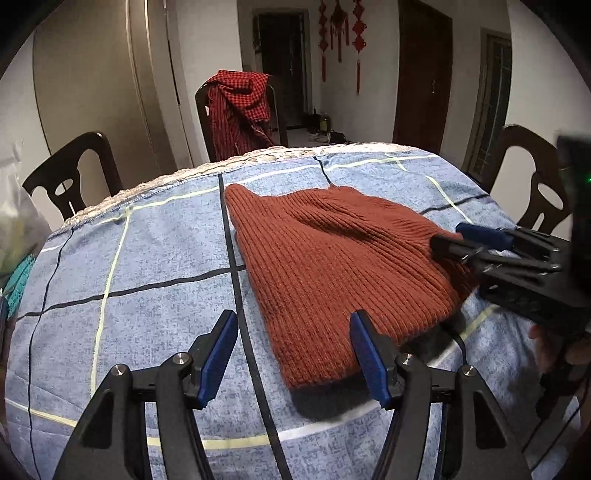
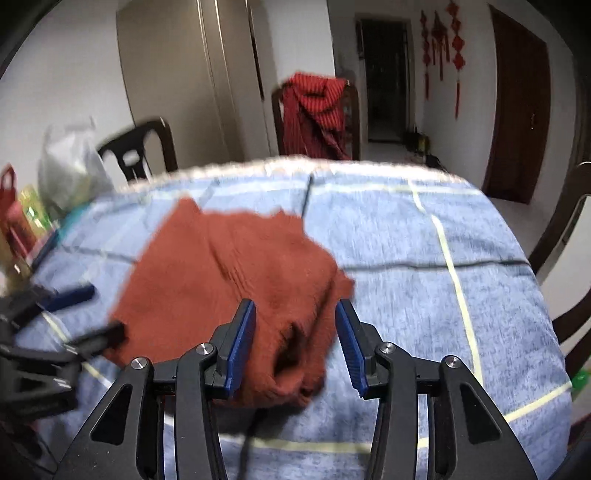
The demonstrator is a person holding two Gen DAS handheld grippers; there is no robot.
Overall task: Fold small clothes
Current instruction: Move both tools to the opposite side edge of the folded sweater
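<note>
Ahead of right hand-held gripper (image 2: 295, 341): rust knit garment (image 1: 332, 258), bunched edge between its spread jaws, ungripped.
Left hand-held gripper (image 1: 293, 354): open, beside near hem.
Long axis: running away across worktop (image 1: 129, 251).
Nearer: right.

You are working over a worktop covered by a blue checked cloth (image 1: 155, 258). A red checked garment (image 1: 240, 107) is hanging over the far chair (image 1: 202, 110). Dark chairs are standing at the left (image 1: 70, 177) and the right (image 1: 535, 177). Red knot ornaments (image 1: 341, 33) are hanging on the far wall, beside a dark door (image 1: 423, 77). A plastic bag (image 2: 70, 162) is sitting far left.
</note>
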